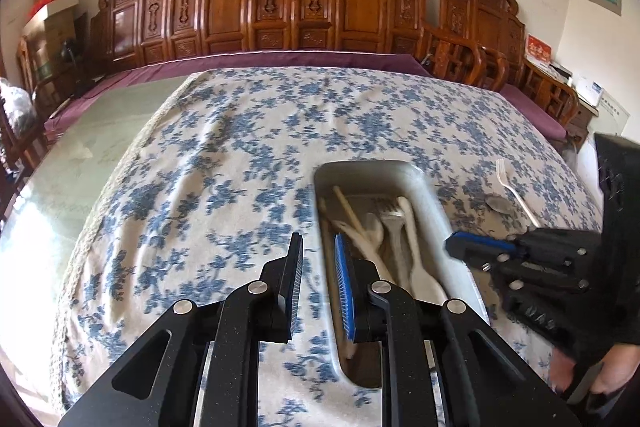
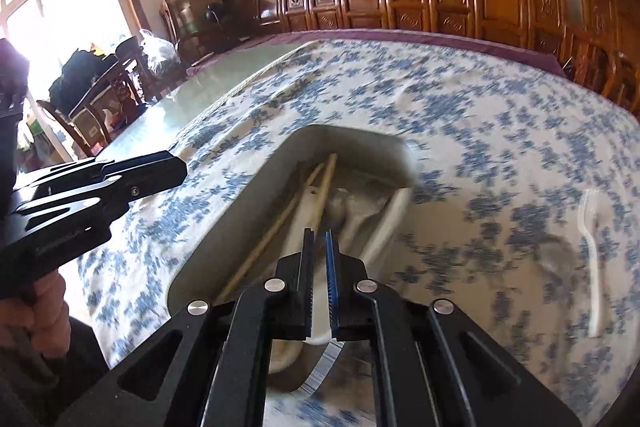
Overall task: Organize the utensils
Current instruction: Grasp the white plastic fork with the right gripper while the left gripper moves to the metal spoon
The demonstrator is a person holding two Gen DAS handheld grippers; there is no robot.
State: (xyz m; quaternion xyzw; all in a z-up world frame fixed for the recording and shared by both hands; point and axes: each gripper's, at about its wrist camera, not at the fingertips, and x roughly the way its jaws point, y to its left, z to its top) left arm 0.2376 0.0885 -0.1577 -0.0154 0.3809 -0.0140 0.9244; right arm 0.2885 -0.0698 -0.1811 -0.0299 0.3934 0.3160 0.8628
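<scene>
Lying outside tray (image 1: 432, 187): one fork (image 1: 516, 193), one spoon (image 1: 500, 205).

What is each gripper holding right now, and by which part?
Right gripper looks clamped on a white utensil over the tray; the pads hide which part. Left gripper, jaws slightly apart, holds nothing.
</scene>
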